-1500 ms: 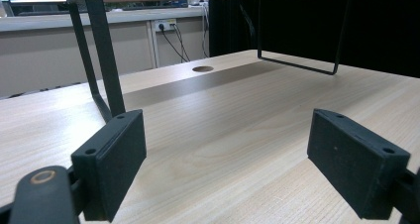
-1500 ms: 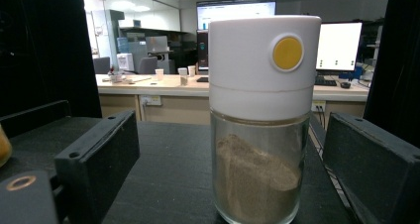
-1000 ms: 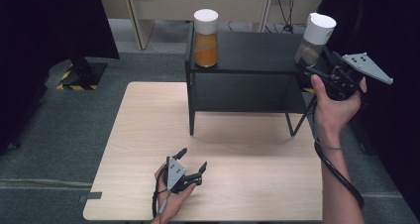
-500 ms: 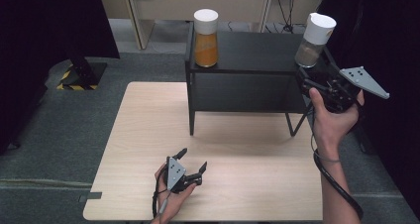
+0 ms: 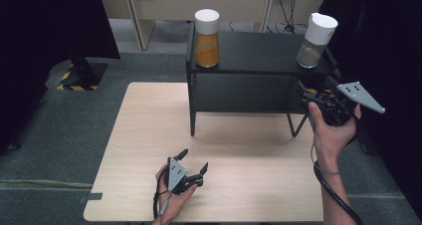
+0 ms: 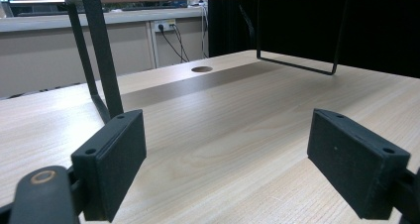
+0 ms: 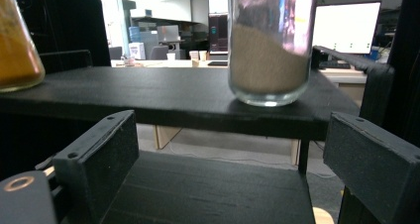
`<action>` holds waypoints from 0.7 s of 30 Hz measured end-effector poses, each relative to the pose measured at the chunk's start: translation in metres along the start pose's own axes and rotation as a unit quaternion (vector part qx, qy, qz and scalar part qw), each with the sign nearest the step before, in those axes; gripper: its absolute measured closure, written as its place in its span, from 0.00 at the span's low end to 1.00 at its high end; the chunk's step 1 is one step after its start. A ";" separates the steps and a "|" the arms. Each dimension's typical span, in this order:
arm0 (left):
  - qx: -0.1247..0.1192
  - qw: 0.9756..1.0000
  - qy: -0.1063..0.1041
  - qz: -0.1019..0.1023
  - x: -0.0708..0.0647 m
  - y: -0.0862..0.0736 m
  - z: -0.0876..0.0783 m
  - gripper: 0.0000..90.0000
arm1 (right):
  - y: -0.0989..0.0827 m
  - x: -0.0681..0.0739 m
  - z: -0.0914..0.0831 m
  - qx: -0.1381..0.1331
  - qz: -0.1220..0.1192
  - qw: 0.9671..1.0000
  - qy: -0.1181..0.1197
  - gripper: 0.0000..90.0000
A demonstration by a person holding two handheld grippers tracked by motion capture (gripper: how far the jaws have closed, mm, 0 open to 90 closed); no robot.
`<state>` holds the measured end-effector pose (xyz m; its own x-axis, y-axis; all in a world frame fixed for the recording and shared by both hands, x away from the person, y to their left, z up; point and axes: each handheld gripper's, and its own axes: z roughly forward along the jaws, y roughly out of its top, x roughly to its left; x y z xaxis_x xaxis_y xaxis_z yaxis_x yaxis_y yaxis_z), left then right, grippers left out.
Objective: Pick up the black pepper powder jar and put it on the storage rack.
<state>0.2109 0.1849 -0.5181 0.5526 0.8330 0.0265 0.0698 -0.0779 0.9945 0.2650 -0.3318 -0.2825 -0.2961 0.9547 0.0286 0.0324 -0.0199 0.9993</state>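
Note:
A black two-level shelf (image 5: 259, 48) stands at the back of the wooden table (image 5: 149, 130). On its top sit a jar of orange powder (image 5: 206, 40) at the left and a jar of beige powder (image 5: 314, 42) at the right, both with white lids. My right gripper (image 5: 304, 88) is open, held just in front of the shelf's right end, below the beige jar (image 7: 270, 45). The orange jar (image 7: 15, 45) shows at the far left of the right gripper view. My left gripper (image 5: 195, 161) rests open on the table near the front edge, with nothing between its jaws.
The shelf's legs (image 6: 101, 50) and a round cable hole (image 6: 201, 69) in the table lie ahead of the left gripper. Dark curtains flank both sides. Grey carpet surrounds the table, and a striped stand base (image 5: 79, 75) sits at the left.
The right gripper has pulled back and down from the beige jar, which now stands alone on the shelf top. The left gripper has not moved.

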 end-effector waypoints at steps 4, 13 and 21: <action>0.000 1.000 0.000 0.000 0.000 0.000 0.000 0.16 | -0.008 0.002 -0.003 0.002 -0.002 1.000 0.005 0.08; 0.000 1.000 0.000 0.001 0.000 0.000 0.000 0.16 | -0.019 0.004 -0.008 0.009 -0.004 1.000 0.011 0.08; -0.001 1.000 0.000 0.000 0.000 0.000 0.000 0.16 | -0.031 0.005 -0.012 0.011 -0.002 1.000 0.017 0.08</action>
<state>0.2108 0.1848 -0.5185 0.5528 0.8329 0.0270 0.0673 -0.0769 0.9948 0.2507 -0.3297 -0.3127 -0.3282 0.9443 0.0254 0.0514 -0.0090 0.9986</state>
